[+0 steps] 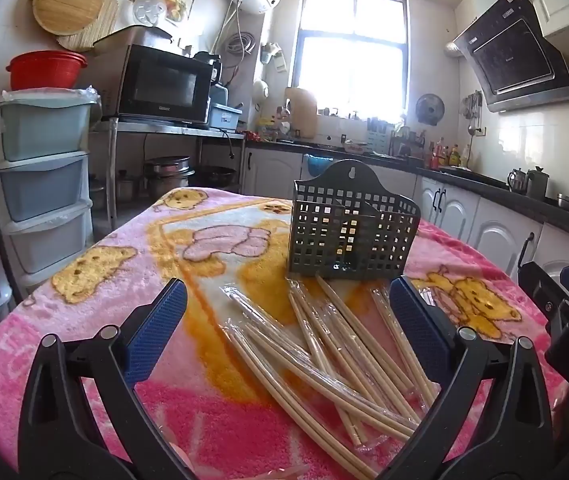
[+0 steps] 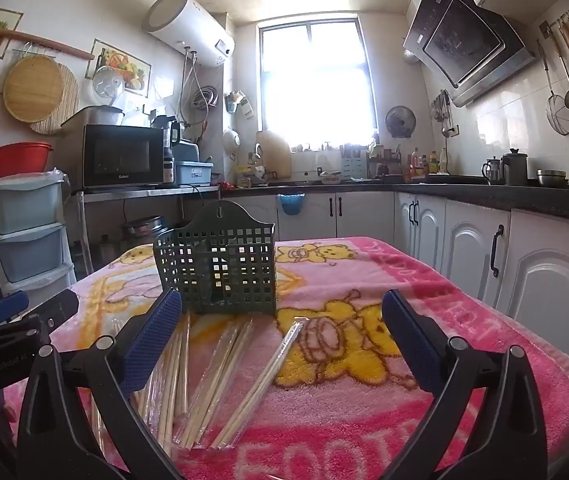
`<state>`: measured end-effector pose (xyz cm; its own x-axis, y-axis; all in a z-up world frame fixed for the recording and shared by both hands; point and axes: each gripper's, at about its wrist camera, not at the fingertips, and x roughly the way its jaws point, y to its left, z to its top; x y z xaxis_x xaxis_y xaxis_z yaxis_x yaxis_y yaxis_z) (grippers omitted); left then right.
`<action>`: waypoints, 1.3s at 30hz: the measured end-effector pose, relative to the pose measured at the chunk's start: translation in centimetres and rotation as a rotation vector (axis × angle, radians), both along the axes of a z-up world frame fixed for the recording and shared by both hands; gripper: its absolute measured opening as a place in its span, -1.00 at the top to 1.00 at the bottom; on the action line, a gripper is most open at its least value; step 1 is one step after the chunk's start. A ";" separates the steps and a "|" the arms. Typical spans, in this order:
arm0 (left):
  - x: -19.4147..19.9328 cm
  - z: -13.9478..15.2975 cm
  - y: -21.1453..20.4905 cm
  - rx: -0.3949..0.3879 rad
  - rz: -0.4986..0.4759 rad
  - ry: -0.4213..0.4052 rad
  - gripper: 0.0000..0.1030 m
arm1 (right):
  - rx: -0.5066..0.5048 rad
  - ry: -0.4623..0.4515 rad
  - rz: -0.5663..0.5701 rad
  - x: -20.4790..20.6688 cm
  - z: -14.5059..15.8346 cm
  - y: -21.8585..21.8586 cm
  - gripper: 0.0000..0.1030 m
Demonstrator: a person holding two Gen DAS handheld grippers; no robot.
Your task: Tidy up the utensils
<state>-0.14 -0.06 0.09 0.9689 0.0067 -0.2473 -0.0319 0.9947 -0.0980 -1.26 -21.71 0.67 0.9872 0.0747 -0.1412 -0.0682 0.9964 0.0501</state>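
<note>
Window (image 1: 352, 52) blown out, strong backlight (daylight); sharp centre, fisheye bending, dark corners.

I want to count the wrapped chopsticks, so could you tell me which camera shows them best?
The left wrist view: the chopsticks lie spread centrally below it. In the right wrist view, part of the pile hides behind the gripper's left finger.

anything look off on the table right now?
Only the expected mess: wrapped chopsticks lie scattered and crossing each other on the pink blanket, in front of the holder, which stands upright and looks empty. Nothing looks spilled or broken. Both the left gripper and right gripper are open, holding nothing.
</note>
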 end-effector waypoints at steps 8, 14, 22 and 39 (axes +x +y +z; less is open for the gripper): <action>-0.1 0.3 -0.1 -0.011 -0.009 0.016 -0.82 | -0.001 0.002 0.000 0.0 0.0 0.0 -0.88; 0.0 0.1 0.0 -0.007 -0.008 0.015 -0.82 | -0.001 0.003 0.000 0.1 0.0 0.0 -0.88; 0.0 0.0 0.1 -0.009 -0.008 0.012 -0.82 | -0.001 0.005 -0.001 0.1 0.0 0.0 -0.88; 0.1 0.0 -0.3 -0.010 -0.008 0.016 -0.82 | 0.001 0.008 -0.002 0.0 -0.1 -0.1 -0.88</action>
